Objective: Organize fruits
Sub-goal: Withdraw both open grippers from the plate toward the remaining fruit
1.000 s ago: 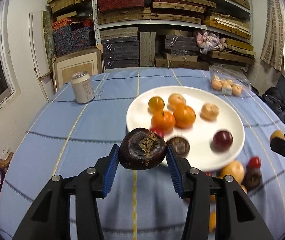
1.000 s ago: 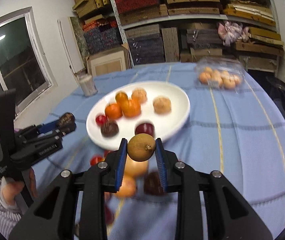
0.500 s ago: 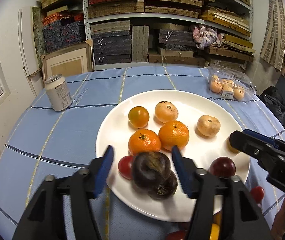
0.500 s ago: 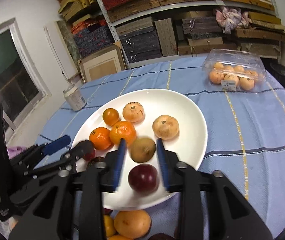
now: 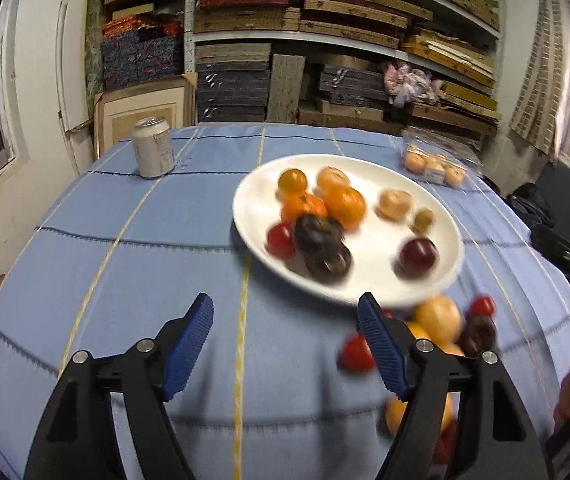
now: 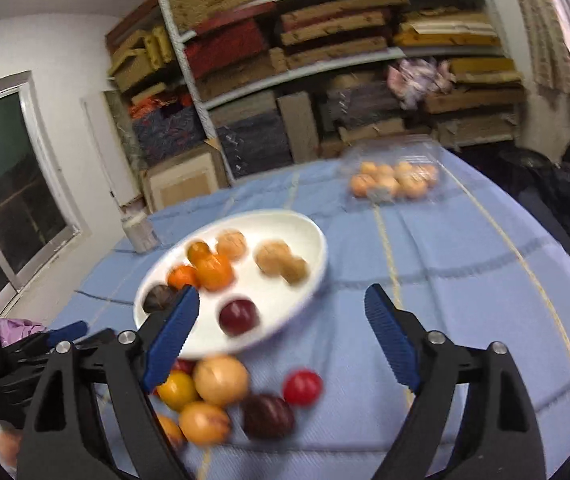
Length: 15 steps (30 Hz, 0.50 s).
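Shelves (image 5: 325,40) stacked with flat boxes fill the wall behind our tabletop (image 5: 125,240), which wears a blue cloth with yellow and dark lines. We take the white plate (image 5: 437,280) as our landmark; it sits near the middle of the cloth.

Nearer to us than the plate we hold both tools. Our left hand-held gripper (image 5: 285,320) hangs over bare cloth just short of the plate's near rim; its jaws have just been opening, stand wide, and have nothing between them. Our right hand-held gripper (image 6: 281,312) sits at the plate's near right edge; its jaws too have just been opening, are spread wide, and are empty.

Beyond the plate to the right lies a clear plastic box (image 6: 395,178) of small pale orange fruit. Beyond it to the left stands a drink can (image 5: 152,153), upright.

On the plate we see oranges (image 5: 343,204), two dark brown fruits (image 5: 319,234) touching each other at the near left, a dark red plum (image 5: 419,258), a small red fruit (image 5: 279,240) and a small olive-brown fruit (image 5: 423,220). Just off the plate's near rim a loose pile of fruit (image 6: 221,380) lies on the cloth, blurred.
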{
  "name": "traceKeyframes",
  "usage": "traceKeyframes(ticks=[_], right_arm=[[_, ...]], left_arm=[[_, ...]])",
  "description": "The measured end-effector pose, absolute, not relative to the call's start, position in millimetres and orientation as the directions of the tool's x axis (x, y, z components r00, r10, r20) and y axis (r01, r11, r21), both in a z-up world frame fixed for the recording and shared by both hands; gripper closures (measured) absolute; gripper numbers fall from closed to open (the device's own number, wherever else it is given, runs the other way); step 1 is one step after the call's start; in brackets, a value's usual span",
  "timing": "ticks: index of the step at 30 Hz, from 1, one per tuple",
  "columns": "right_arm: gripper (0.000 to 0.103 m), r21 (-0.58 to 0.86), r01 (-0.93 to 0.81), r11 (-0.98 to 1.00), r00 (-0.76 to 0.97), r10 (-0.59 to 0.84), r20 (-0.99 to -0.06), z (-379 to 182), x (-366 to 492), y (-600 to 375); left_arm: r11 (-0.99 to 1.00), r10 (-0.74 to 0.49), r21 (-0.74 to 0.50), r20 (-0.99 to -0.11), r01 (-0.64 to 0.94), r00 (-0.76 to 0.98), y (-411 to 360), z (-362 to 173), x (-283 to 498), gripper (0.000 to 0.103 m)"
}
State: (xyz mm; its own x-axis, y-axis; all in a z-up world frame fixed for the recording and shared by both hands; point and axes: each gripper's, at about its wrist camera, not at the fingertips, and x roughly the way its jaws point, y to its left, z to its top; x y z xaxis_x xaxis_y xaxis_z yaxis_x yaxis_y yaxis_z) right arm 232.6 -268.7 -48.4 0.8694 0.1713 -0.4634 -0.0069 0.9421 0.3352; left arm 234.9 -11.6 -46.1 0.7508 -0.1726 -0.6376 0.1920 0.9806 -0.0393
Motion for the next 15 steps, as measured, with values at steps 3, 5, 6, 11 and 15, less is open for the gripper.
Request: traceKeyframes(ticks=[3,5,6,11,15], right_arm=[[0.012,0.371,0.025,0.928,0.88,0.155,-0.448,-51.6,215.0,-281.5],[0.01,0.394,0.048,0.918,0.891,0.14,-0.433,-51.9,204.1,-289.4],[0.01,0.407,0.053,0.912,0.892,0.14,-0.43,-52.5,200.2,-293.0],[0.009,0.458,0.079,0.885,0.885,0.149,-0.44,-58.4,195.5,-304.1],[0.009,0.477,0.079,0.875,0.877,0.166,-0.45,-60.0,197.9,-305.4]], left_arm=[[0.972,-0.202,-0.029,-0.613,0.234,0.764,-20.3,-46.0,205.8,0.023],[0.964,-0.217,-0.012,-0.606,0.264,0.765,-29.1,-47.4,193.9,0.017],[0.959,-0.222,0.004,-0.608,0.282,0.763,-35.5,-49.2,189.4,0.017],[0.937,-0.214,0.085,-0.624,0.337,0.752,-64.4,-60.4,184.8,0.017],[0.922,-0.184,0.154,-0.631,0.354,0.754,-79.1,-69.5,185.2,0.017]])
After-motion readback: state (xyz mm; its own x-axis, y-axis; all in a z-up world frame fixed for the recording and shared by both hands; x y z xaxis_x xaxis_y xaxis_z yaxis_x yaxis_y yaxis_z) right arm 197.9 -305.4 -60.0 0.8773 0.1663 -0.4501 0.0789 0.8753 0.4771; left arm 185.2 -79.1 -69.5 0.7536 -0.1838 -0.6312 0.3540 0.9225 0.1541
